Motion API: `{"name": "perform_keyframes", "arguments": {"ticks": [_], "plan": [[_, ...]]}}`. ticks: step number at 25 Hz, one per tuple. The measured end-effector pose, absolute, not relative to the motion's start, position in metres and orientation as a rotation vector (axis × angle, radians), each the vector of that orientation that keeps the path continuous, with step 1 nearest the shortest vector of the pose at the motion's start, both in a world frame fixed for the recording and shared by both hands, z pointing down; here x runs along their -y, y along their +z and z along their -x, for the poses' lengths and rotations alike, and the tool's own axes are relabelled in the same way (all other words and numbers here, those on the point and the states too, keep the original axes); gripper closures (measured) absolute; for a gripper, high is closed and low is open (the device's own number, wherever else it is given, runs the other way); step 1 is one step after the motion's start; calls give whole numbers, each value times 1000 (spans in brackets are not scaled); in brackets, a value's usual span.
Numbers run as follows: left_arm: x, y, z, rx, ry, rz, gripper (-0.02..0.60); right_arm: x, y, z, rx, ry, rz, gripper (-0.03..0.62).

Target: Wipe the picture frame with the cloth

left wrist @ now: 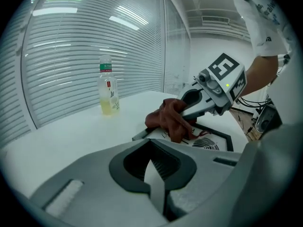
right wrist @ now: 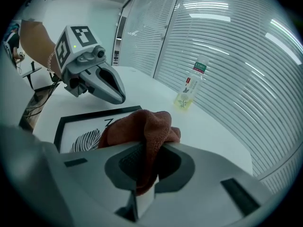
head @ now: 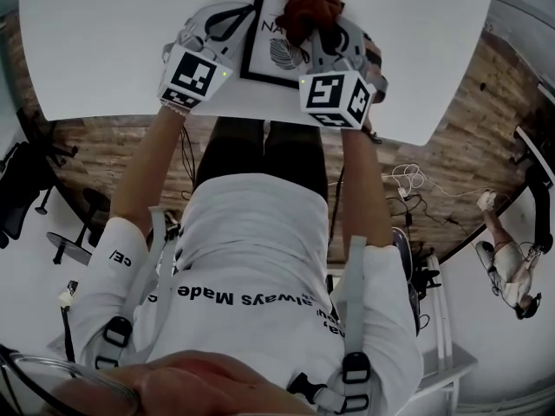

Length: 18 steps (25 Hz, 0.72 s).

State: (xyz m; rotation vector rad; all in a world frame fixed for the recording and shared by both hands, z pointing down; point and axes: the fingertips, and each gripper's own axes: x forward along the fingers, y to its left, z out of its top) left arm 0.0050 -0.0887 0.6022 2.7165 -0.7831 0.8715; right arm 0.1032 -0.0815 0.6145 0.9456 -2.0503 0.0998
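Rust-red cloth (right wrist: 142, 126) is bunched and clenched between the fingers of the right gripper (right wrist: 151, 150), and it rests on the far part of the picture frame (right wrist: 87, 136). That frame lies flat on the white tabletop (right wrist: 156, 93). At the frame's left edge the left gripper (left wrist: 152, 143) has its fingers closed on nothing, and a bottle (right wrist: 189, 91) stands well beyond the frame.
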Motion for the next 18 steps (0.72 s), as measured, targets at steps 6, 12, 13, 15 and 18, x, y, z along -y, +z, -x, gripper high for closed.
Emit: {"name": "perform_keyframes", "arguments": {"ticks": [6, 12, 13, 15, 18], "plan": [[105, 607, -36, 668, 957, -2788, 578, 81, 611, -102, 2060, 101, -951, 579], [99, 618, -36, 598, 1116, -2809, 578, 81, 610, -101, 2065, 86, -930, 579], [98, 618, -35, 596, 1129, -2811, 578, 81, 610, -101, 2063, 78, -923, 579], [96, 618, -31, 593, 1158, -2816, 578, 81, 609, -98, 2055, 61, -909, 579], [92, 619, -23, 586, 1180, -2815, 578, 81, 609, -98, 2033, 38, -906, 579]]}}
